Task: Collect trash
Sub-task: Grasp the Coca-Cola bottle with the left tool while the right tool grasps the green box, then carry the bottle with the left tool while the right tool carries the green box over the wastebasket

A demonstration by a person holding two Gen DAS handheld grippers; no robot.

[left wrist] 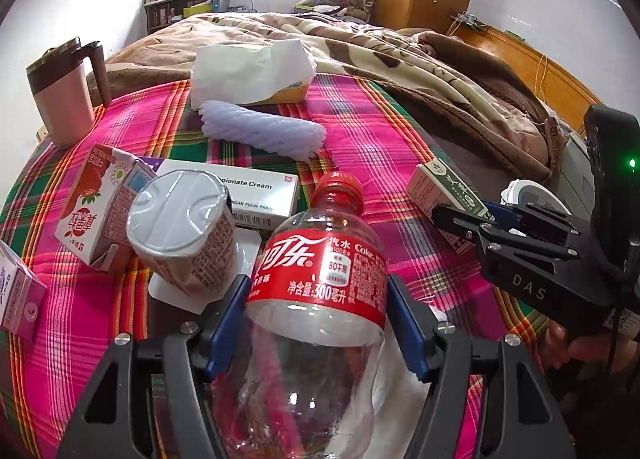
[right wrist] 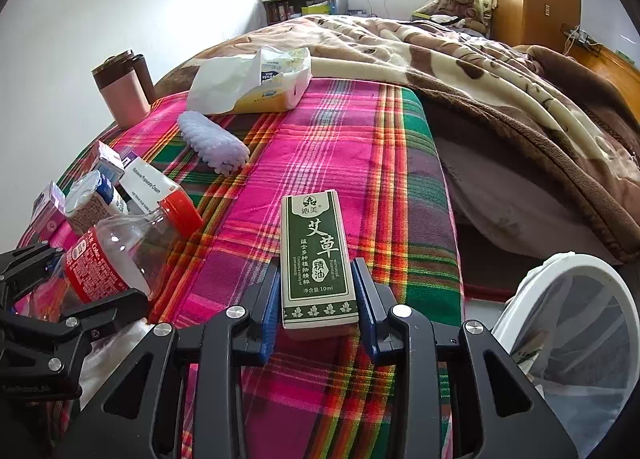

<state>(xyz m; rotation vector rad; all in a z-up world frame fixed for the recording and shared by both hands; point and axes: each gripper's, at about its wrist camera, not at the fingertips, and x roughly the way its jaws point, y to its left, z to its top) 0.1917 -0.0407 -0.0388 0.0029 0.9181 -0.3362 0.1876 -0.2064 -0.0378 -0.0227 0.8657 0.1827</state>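
My left gripper [left wrist: 316, 323] is shut on an empty clear Coke bottle [left wrist: 320, 291] with a red cap and label, held low over the plaid cloth; the bottle also shows in the right wrist view [right wrist: 116, 255]. My right gripper [right wrist: 318, 299] is shut on a small green-and-cream essential oil box [right wrist: 316, 255], which also shows in the left wrist view [left wrist: 444, 191]. A white trash bin [right wrist: 576, 323] with a liner stands off the bed's near right edge.
On the plaid cloth [left wrist: 384, 147] lie a foil-topped cup [left wrist: 184, 227], a red drink carton [left wrist: 100, 203], a white cream box [left wrist: 248, 195], a purple carton [left wrist: 20, 295], a foam net sleeve [left wrist: 260, 131], a tissue pack [left wrist: 252, 75] and a pink mug [left wrist: 64, 95]. A brown blanket [right wrist: 500, 83] lies behind.
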